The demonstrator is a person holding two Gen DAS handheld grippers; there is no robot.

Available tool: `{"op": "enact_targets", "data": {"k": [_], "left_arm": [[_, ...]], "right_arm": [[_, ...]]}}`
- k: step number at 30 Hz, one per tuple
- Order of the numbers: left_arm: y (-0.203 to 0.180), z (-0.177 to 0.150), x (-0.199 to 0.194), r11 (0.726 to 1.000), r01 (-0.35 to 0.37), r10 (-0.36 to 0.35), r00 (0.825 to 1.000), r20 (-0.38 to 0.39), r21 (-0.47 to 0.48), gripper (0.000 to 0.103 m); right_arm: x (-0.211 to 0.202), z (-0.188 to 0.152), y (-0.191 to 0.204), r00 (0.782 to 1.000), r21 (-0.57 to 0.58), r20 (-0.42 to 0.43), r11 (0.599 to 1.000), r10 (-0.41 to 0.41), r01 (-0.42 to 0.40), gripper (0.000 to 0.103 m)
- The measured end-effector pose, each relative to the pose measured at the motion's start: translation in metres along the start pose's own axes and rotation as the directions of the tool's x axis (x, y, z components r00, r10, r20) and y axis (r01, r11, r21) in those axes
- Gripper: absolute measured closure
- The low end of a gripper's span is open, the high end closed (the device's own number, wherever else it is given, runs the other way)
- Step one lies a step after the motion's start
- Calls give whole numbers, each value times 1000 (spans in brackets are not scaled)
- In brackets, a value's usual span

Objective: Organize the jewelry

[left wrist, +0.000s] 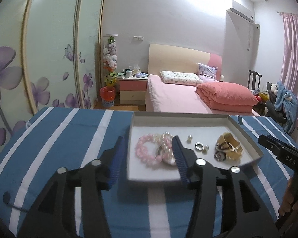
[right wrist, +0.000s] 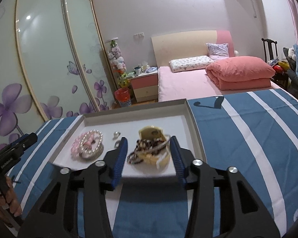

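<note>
On the striped worktop (left wrist: pixel 69 138) sits one shallow white tray (left wrist: pixel 246 136) holding a pink bead bracelet (left wrist: pixel 145 150), a pearl bracelet (left wrist: pixel 166 136), one silver ring (left wrist: pixel 199 146), two small studs, and a tangled yellowish heap (left wrist: pixel 227 146). Both tongs, left (left wrist: pixel 147 154) and right (right wrist: pixel 148 154), stand released, grasping nothing.

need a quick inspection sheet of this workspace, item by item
surface: blue and white striped cloth over the table.
job's things: shallow white tray holding pink bead bracelet, pearl bracelet, silver ring, small studs, tangled jewelry pile.
clutter: nothing seen on the cloth beyond the tray.
grippers: left gripper open, nothing held; right gripper open, framing the pile.
cables: nothing seen.
surroundings: pink bed, floral wardrobe, nightstand.
</note>
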State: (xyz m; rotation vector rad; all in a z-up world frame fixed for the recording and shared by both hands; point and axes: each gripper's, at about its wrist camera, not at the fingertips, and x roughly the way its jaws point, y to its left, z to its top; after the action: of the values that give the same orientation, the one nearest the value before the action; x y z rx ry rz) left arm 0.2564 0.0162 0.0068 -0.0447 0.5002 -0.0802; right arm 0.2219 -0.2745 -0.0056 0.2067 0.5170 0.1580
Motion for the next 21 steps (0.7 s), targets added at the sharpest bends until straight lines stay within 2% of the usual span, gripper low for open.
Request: {"op": "enact_targets", "data": {"k": [2, 5, 7, 9, 12, 16, 21], "left_arm": [[1, -7, -13, 1000, 5, -5, 1000, 1, -6, 44], [0, -17, -33, 1000, 3, -3, 1000, 15, -22, 29], [-1, -22, -48, 1000, -5, 6, 999, 35, -29, 20], [-3, -24, -60, 999, -17, 19, 998, 54, -30, 10], [-9, -31, -82, 999, -43, 45, 995, 92, -17, 4], [-18, -37, -98, 998, -68, 68, 991, 112, -3, 4], [-19, -46, -108, 995, -98, 98, 989, 106, -12, 4]], "right_arm": [[-11, -6, 4, 1000, -13, 0, 1000, -1, 1, 48], [-29, -14, 10, 1000, -25, 15, 1000, 3, -3, 35], [-42, -19, 14, 999, -28, 33, 1000, 9, -8, 23], [-52, -22, 18, 999, -34, 48, 999, 16, -14, 15], [-69, -27, 26, 997, -53, 77, 999, 15, -11, 3], [-88, -33, 37, 992, -97, 125, 995, -8, 20, 2], [-99, -41, 42, 990, -119, 139, 992, -28, 45, 2]]}}
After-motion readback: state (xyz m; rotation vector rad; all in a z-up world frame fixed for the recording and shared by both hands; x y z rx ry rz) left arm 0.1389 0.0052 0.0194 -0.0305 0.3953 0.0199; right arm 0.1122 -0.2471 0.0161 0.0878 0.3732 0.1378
